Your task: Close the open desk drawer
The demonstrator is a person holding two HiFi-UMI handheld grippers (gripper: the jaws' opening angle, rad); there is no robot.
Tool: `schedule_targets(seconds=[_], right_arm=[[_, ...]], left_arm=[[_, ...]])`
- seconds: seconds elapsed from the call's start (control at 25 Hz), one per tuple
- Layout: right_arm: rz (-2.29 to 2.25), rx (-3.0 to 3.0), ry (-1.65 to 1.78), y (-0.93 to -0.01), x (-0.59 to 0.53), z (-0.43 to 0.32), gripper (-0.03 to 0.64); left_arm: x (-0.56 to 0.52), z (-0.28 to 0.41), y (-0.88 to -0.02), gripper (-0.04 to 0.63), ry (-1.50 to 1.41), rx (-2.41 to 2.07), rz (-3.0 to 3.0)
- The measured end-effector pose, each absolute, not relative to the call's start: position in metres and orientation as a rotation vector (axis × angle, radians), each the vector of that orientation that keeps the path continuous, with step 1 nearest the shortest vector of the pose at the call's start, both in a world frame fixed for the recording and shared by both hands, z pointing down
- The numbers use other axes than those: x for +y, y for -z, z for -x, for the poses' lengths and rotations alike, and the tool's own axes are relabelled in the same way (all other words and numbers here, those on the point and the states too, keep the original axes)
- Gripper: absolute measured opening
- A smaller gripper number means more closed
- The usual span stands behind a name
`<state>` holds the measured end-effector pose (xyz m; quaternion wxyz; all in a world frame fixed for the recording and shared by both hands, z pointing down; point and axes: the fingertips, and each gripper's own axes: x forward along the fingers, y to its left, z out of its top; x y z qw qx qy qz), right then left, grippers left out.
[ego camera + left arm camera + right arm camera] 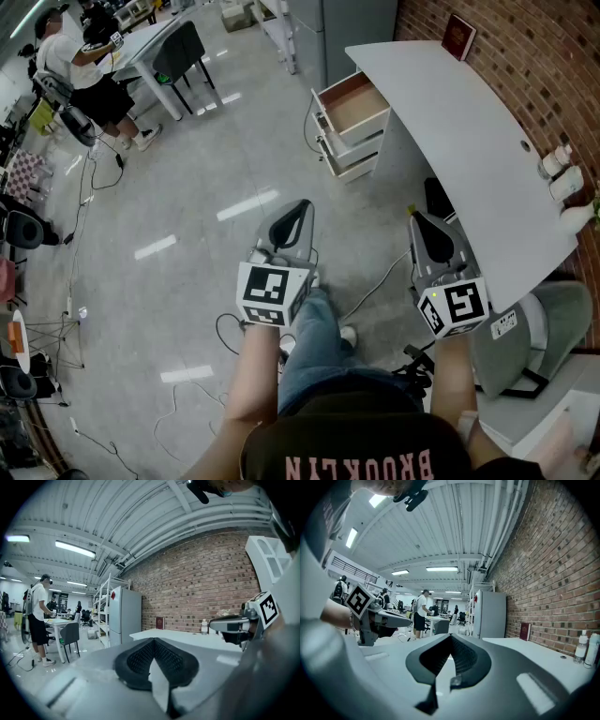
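Note:
A small white drawer unit (pixel 349 161) stands under the near end of the curved white desk (pixel 469 131). Its top drawer (pixel 354 101) is pulled out and shows a brown wooden inside. Both grippers hang in the air well short of it, above the floor and the person's legs. My left gripper (pixel 302 208) (pixel 153 640) is shut with nothing in it. The right gripper (pixel 419 220) (pixel 451 637) also has its jaws meeting at the tip, empty, close to the desk's edge. Neither gripper view shows the drawer.
A red book (pixel 459 36) leans on the brick wall and bottles (pixel 561 172) stand on the desk. A grey chair (pixel 539 328) is at the right, cables (pixel 375 286) cross the floor, and a person (pixel 89 66) stands at a far table (pixel 155 42).

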<state>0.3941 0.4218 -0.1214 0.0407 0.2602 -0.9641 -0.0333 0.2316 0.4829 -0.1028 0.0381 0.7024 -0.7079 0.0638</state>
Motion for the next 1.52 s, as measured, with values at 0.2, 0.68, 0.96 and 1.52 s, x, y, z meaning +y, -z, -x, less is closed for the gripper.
schedule_targets(seconds=[0.2, 0.68, 0.96, 1.52], right_arm=[[-0.812, -2.947, 0.107, 0.121, 0.419, -0.379, -0.003], [-0.859, -2.935, 0.087, 0.119, 0.346, -0.302, -0.003], [-0.868, -2.916, 0.076, 0.122, 0.285, -0.228, -0.003], [-1.017, -2.821, -0.013, 0.105, 0.220, -0.171, -0.003]], left_arm=[[0.481, -0.210, 0.103, -0.004, -0.042, -2.171, -2.101], [0.405, -0.133, 0.095, -0.003, -0.001, -2.115, -2.122], [0.333, -0.063, 0.099, -0.003, 0.047, -2.056, -2.135], [0.257, 0.008, 0.065, -0.003, -0.032, -1.925, -2.154]])
